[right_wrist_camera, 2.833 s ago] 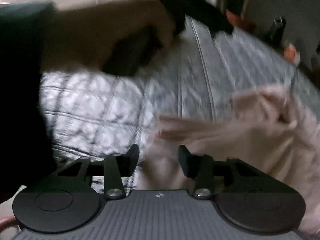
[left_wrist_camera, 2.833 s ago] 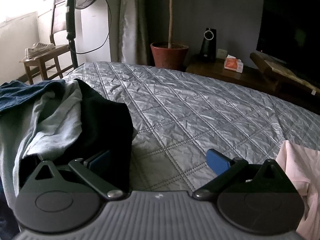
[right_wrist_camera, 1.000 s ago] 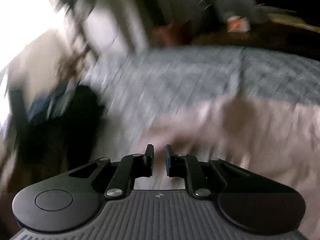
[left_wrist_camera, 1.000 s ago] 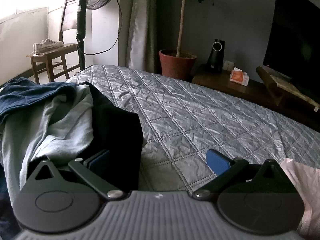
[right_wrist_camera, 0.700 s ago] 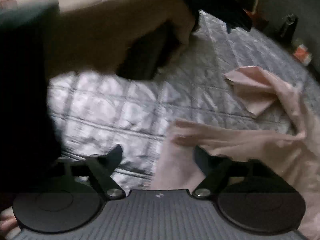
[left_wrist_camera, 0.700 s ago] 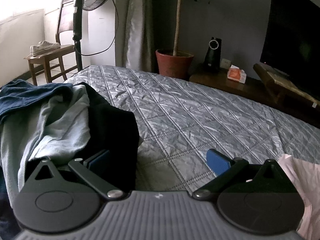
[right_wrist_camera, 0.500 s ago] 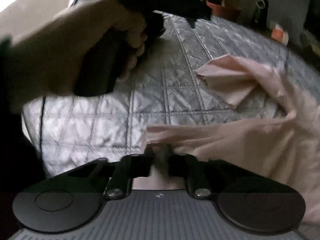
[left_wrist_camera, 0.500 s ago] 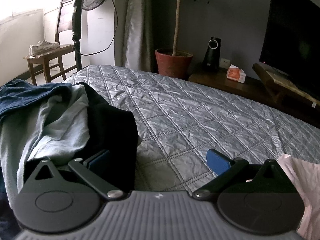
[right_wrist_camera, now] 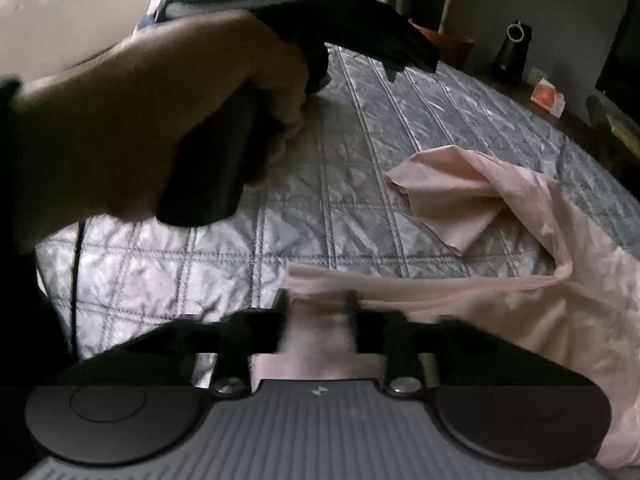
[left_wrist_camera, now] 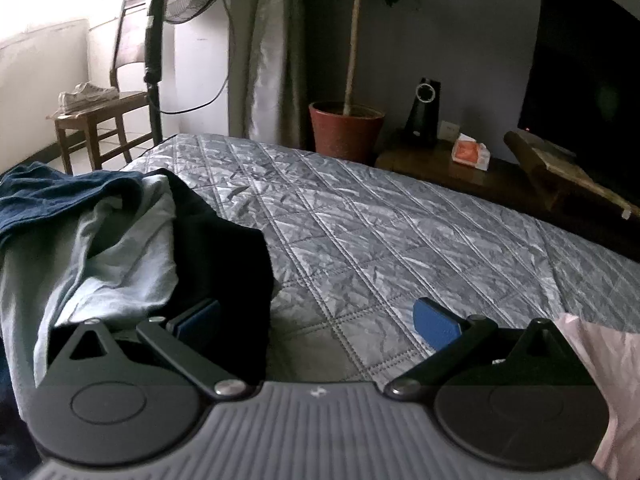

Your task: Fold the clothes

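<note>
A pale pink garment (right_wrist_camera: 536, 280) lies crumpled on the grey quilted bed (right_wrist_camera: 360, 184); one sleeve (right_wrist_camera: 448, 196) points left. My right gripper (right_wrist_camera: 316, 312) has its blurred fingers closing on the garment's near edge, with pink cloth between them. My left gripper (left_wrist_camera: 316, 316) is wide open and empty above the bed; its blue pads (left_wrist_camera: 434, 322) show. It also shows in the right wrist view (right_wrist_camera: 352, 36), held in a hand. A corner of the pink garment (left_wrist_camera: 608, 364) lies at its right.
A pile of dark blue, light blue and black clothes (left_wrist_camera: 120, 248) sits at the left of the bed. Beyond the bed stand a chair (left_wrist_camera: 100, 116), a fan (left_wrist_camera: 160, 20), a potted plant (left_wrist_camera: 346, 128), a low cabinet (left_wrist_camera: 460, 168) and a television (left_wrist_camera: 580, 80).
My right gripper swung about, opened, then closed onto the pink garment's near edge. My left gripper stayed open and nearly still.
</note>
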{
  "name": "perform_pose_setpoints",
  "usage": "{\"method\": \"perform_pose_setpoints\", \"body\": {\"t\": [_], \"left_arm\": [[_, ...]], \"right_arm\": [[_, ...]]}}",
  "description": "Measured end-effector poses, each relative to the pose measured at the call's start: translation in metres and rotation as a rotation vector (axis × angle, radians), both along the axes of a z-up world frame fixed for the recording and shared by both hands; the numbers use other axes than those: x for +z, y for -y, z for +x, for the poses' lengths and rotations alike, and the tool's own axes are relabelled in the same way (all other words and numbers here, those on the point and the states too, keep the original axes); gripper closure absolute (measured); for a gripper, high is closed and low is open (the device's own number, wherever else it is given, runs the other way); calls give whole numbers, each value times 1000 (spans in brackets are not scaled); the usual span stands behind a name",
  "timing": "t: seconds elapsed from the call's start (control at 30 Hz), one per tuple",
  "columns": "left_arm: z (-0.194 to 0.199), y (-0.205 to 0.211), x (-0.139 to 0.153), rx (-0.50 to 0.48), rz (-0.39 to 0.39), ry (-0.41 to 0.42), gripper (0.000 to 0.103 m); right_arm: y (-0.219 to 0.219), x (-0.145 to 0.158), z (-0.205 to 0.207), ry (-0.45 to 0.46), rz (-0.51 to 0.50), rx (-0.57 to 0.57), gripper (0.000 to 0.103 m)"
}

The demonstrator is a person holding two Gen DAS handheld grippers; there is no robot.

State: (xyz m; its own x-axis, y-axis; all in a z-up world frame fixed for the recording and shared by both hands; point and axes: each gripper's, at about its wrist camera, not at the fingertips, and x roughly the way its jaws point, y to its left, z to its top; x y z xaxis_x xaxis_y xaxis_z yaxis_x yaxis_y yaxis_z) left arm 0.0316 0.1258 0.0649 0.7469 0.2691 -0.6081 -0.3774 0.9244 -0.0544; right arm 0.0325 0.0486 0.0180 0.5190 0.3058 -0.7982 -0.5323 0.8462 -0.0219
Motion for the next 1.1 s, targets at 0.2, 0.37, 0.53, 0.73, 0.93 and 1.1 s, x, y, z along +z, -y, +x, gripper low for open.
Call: {"method": "perform_pose_setpoints", "body": {"t": [0.2,0.37,0.53,0.73,0.93,1.1], "left_arm": [[0,-4,-1,10,-12,-2,1],[0,0,0,-5,-3,-1,1],[0,-2,0,6,-4,2,1],[0,-5,1,18,-5,4,1],[-2,-9,2,35,-1,7,1],[0,-8,0,34,-1,-7,1]], "right_arm": [[-19,-16,-5,-23,-13,39,52],[-2,-16,8,-28,54,-55,96],[2,-8,25,-18,165,-117,100],[17,-4,25,-74,229,-97,92],[67,34,48,101,187,-149,88],[55,37,105,229,-150,64,32]]}}
